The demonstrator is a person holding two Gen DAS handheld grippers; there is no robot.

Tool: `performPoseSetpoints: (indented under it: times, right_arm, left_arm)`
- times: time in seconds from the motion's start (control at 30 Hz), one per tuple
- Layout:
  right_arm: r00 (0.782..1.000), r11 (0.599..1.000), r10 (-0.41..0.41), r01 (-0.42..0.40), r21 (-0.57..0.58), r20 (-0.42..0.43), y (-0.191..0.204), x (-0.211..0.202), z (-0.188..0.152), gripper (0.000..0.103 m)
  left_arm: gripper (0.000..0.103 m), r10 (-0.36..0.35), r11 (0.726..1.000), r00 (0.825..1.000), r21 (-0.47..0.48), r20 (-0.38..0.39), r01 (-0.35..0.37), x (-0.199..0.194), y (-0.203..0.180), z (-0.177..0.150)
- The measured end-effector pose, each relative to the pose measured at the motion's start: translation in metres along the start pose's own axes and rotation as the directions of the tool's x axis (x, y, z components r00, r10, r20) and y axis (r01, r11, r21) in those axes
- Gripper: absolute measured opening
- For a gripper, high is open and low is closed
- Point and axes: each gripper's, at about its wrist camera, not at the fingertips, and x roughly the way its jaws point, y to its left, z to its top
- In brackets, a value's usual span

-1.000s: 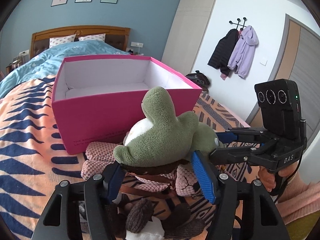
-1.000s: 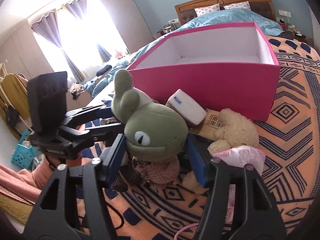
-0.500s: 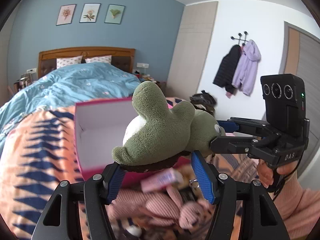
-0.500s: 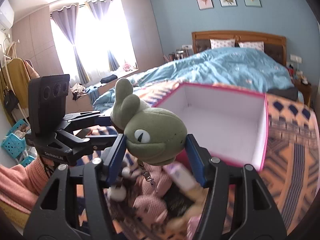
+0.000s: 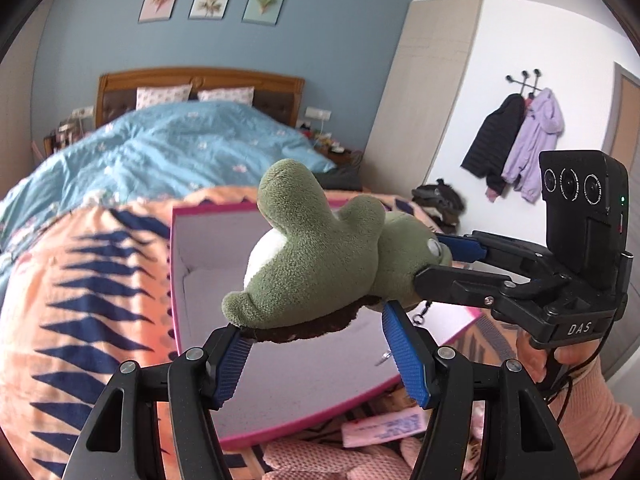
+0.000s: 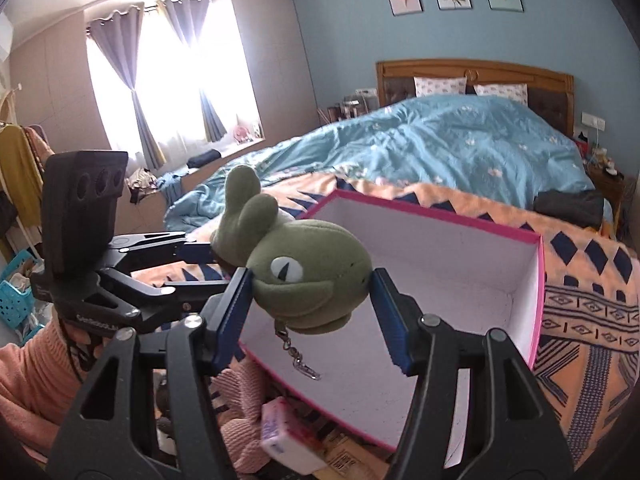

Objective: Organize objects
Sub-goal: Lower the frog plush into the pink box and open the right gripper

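A green plush frog (image 5: 320,256) hangs in the air over the open pink box (image 5: 176,280). My left gripper (image 5: 316,354) is shut on the frog's brown underside at its body end. My right gripper (image 6: 312,310) is shut on the frog's head (image 6: 316,276), and it also shows in the left wrist view (image 5: 448,260). A metal clasp (image 6: 304,364) dangles from the frog over the box's white floor (image 6: 440,280). The box is empty inside.
The box stands on an orange and navy patterned blanket (image 5: 80,300). In front of it lie a pink knitted toy (image 6: 244,416), a small white packet (image 6: 288,440) and other loose items. A blue duvet (image 6: 440,144) covers the bed behind.
Both grippers have lifted the frog up off the pile and carried it forward, so it now hangs above the box opening.
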Motion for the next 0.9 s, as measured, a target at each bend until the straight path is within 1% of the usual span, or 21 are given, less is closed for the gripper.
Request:
performPoseSetpoints:
  times: [0.13,0.23,0.33,0.4,0.5,0.6,0.73,0.9]
  right_arm:
    - [0.997,1.000,-0.009,0.010,0.016,-0.081,-0.011,0.029,-0.010,0.061]
    - [0.992,1.000,0.000,0.004,0.027,-0.128,-0.016,0.045,-0.020,0.061]
    - [0.986,1.000,-0.006,0.011,0.029,-0.164,-0.017,0.056,-0.026,0.061]
    - [0.984,0.999,0.000,0.008,0.044,-0.177,-0.021,0.060,-0.030,0.061]
    - [0.984,0.998,-0.010,0.020,0.059,-0.177,-0.025,0.057,-0.033,0.061]
    - [0.987,0.996,-0.010,0.024,0.082,-0.163,-0.027,0.046,-0.037,0.061]
    - [0.994,0.996,0.005,0.005,0.094,-0.106,-0.017,0.019,-0.043,0.061]
    - [0.999,0.997,0.039,-0.037,0.071,-0.037,0.008,-0.022,-0.055,0.065]
  left_arm:
    - [0.065,0.007,1.000,0.998,-0.021,-0.064,-0.009,0.023,0.012,-0.012]
    - [0.065,0.023,1.000,0.995,-0.017,-0.097,-0.024,0.030,0.012,-0.017]
    - [0.065,0.057,0.998,0.994,0.000,-0.094,-0.058,0.029,0.010,-0.022]
    - [0.065,0.080,0.997,0.994,0.002,-0.072,-0.080,0.022,0.009,-0.023]
    - [0.065,0.097,0.995,0.995,0.013,-0.036,-0.097,0.009,0.007,-0.026]
    - [0.068,0.112,0.993,0.994,0.027,-0.010,-0.111,-0.003,0.003,-0.030]
    - [0.073,0.066,0.997,0.997,0.025,0.027,-0.067,-0.024,-0.001,-0.040]
    - [0.076,0.003,0.999,0.997,0.046,0.075,-0.006,-0.058,-0.010,-0.054]
